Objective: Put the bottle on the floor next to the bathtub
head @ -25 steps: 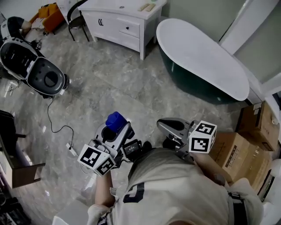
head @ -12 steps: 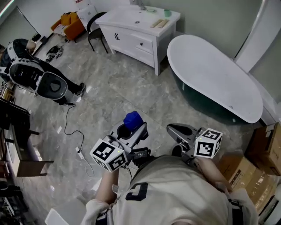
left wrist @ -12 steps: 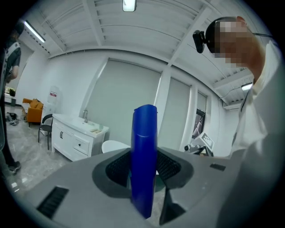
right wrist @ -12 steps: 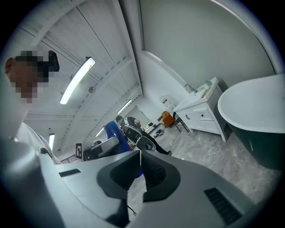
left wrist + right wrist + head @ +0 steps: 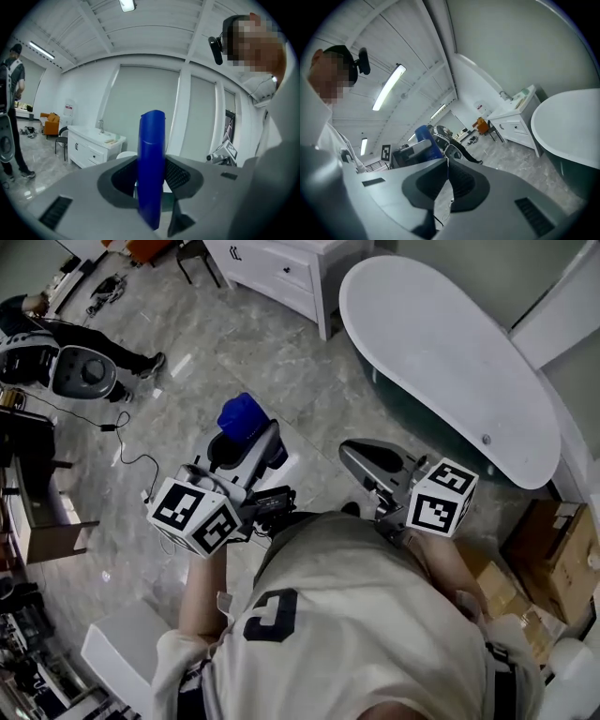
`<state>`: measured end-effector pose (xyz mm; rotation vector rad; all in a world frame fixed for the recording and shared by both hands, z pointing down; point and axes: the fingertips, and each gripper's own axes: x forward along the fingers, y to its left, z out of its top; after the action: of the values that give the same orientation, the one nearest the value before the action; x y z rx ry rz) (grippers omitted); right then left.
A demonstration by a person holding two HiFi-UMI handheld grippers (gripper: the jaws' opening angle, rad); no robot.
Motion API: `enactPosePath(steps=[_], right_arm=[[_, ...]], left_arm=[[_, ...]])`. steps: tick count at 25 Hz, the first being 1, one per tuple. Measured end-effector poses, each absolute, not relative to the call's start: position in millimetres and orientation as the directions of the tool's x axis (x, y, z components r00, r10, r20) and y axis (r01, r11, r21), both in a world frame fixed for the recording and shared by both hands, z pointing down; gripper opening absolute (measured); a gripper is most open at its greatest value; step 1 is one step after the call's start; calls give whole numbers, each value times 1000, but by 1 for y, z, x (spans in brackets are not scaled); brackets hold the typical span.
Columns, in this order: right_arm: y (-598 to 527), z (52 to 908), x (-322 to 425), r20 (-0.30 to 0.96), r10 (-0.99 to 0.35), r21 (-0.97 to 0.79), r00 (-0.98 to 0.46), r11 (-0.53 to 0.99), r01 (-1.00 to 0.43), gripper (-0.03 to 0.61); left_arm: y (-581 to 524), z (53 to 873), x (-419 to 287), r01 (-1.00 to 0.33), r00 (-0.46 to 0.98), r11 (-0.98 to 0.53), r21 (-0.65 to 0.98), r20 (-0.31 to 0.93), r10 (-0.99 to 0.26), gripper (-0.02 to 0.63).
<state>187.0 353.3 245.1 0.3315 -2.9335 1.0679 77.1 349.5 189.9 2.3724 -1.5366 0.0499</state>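
While the left hand-held gripper clamps the blue bottle upright between its pads, above the floor and left of the bathtub, the right hand-held gripper hangs nearer the bathtub, jaw tips touching, nothing between them. A white cabinet stands just beyond the bathtub's far end.

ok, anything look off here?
Nothing spilled or damaged. The blue bottle sits upright, clamped in the left claw; the right claw is shut and empty. Only oddity: a loose cable trails across the floor, left side.
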Motion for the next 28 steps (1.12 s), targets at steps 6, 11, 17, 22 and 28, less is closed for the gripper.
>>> enactPosePath(steps=[6, 11, 17, 22, 28], right_arm=[[336, 255, 204, 107, -126, -637, -986, 753, -165, 29], [327, 273, 200, 111, -15, -693, -994, 715, -88, 29], [316, 284, 205, 137, -39, -728, -990, 674, -128, 28], [305, 292, 204, 191, -86, -723, -978, 662, -200, 29], [282, 296, 195, 233, -192, -730, -953, 613, -302, 29]], left_arm=[[322, 192, 97, -915, 368, -313, 255, 211, -905, 201], [298, 206, 97, -924, 347, -287, 251, 242, -906, 201], [284, 199, 91, -914, 337, -272, 300, 194, -921, 202], [270, 199, 81, -912, 366, -314, 265, 177, -913, 202], [242, 199, 53, -877, 425, -374, 303, 122, -897, 202]])
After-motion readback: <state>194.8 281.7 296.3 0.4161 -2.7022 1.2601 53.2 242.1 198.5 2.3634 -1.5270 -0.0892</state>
